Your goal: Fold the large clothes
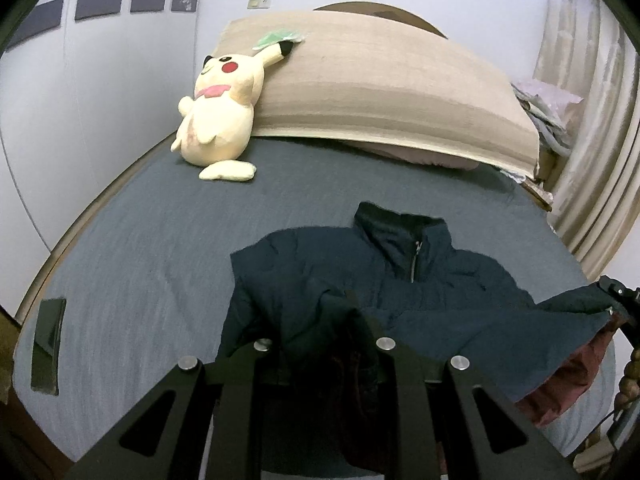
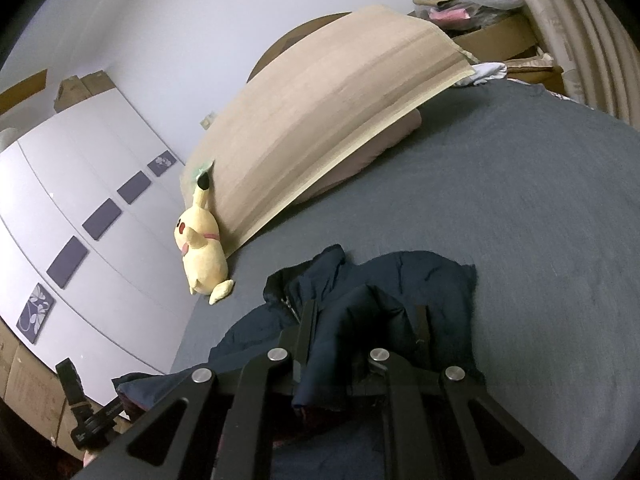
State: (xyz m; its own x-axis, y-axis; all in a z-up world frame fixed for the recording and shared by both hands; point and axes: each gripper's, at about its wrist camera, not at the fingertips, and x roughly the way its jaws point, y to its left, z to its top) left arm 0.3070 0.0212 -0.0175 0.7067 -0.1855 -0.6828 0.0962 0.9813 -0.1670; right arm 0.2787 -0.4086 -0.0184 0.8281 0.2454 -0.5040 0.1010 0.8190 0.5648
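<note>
A dark navy jacket (image 1: 432, 280) with a dark red lining lies front up on the grey bed (image 1: 160, 248), collar and zip pointing toward the headboard. My left gripper (image 1: 344, 312) is shut on a bunched fold of the jacket at its lower left, the cloth draped over its fingers. My right gripper (image 2: 360, 312) is shut on another fold of the jacket (image 2: 420, 276), lifted off the bed. In the left wrist view the right gripper (image 1: 618, 292) shows at the right edge, pinching the hem so the red lining hangs below.
A yellow plush toy (image 1: 218, 116) leans against a beige board (image 1: 380, 92) at the head of the bed. A dark flat phone-like object (image 1: 48, 344) lies near the bed's left edge. White wardrobe doors (image 2: 80, 184) stand left; curtains (image 1: 592, 128) and piled clothes stand right.
</note>
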